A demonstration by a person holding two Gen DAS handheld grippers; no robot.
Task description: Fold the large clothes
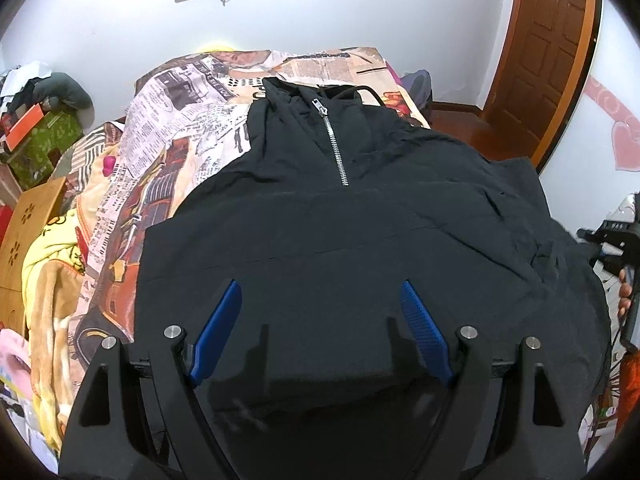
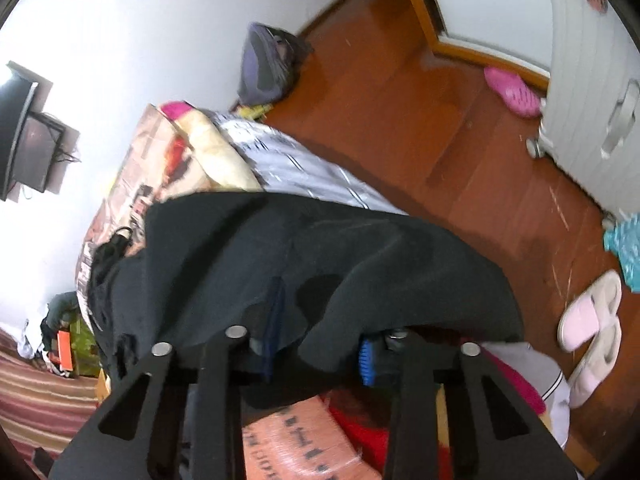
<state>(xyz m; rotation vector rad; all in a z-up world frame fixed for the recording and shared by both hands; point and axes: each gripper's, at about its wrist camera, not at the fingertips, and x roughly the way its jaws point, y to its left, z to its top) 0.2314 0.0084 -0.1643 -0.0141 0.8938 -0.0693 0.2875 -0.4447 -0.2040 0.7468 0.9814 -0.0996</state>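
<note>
A large black zip-neck hoodie (image 1: pixel 340 220) lies spread face up on the bed, its collar and silver zipper (image 1: pixel 334 144) at the far end. My left gripper (image 1: pixel 320 296) hovers over its lower hem, blue fingers wide open and empty. In the right wrist view the hoodie's black cloth (image 2: pixel 320 248) drapes over my right gripper (image 2: pixel 320 344) and covers most of its blue fingers (image 2: pixel 367 360); whether they pinch the cloth is hidden. The right gripper's body also shows at the right edge of the left wrist view (image 1: pixel 616 240).
The bed has a newspaper-print cover (image 1: pixel 180 120) with a yellow blanket (image 1: pixel 52 280) bunched at its left. Boxes and clutter (image 1: pixel 36 136) stand left of it. Wooden floor (image 2: pixel 460 140) with slippers (image 2: pixel 588 320), a pink shoe (image 2: pixel 512 88) and a white cabinet (image 2: pixel 592 100) lies right.
</note>
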